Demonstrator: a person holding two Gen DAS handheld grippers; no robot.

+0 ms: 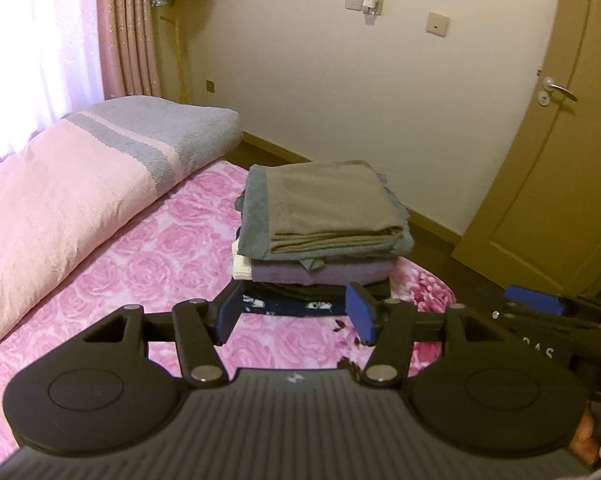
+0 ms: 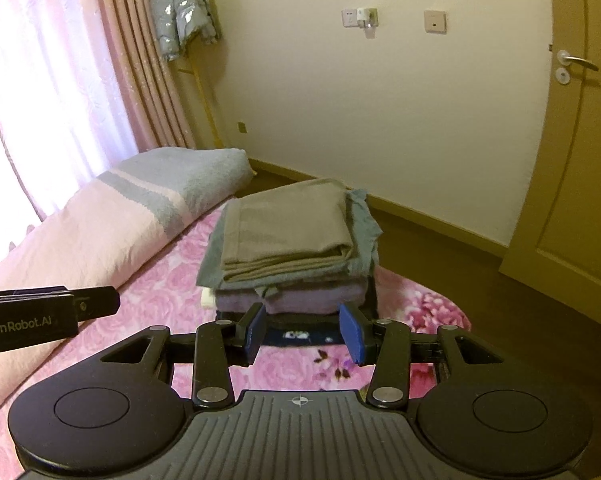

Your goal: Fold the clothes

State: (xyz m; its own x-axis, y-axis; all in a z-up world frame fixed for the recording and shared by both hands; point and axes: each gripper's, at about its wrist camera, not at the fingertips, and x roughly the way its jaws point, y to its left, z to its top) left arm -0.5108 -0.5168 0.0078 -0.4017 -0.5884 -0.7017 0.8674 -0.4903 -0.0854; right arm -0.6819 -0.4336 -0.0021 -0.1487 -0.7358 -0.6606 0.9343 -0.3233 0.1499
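A stack of folded clothes [image 1: 320, 224] [image 2: 292, 248] rests near the foot corner of the bed. Its top piece is olive-grey, over a grey-blue one, a mauve one [image 1: 320, 270] and a dark patterned one at the bottom. My left gripper [image 1: 294, 314] is open, its blue pads empty, held short of the stack's base. My right gripper [image 2: 305, 334] is open too, also empty, just before the stack. In the left wrist view the right gripper [image 1: 540, 304] shows at the right edge; in the right wrist view the left gripper's body [image 2: 40, 316] shows at the left.
The bed has a pink rose-patterned cover [image 1: 148, 280]. A rolled pink and grey quilt [image 1: 80, 184] lies along its left side by the curtains [image 2: 60, 80]. A door [image 1: 560, 160] stands at the right beyond dark floor. A silver jacket [image 2: 184, 12] hangs on a stand.
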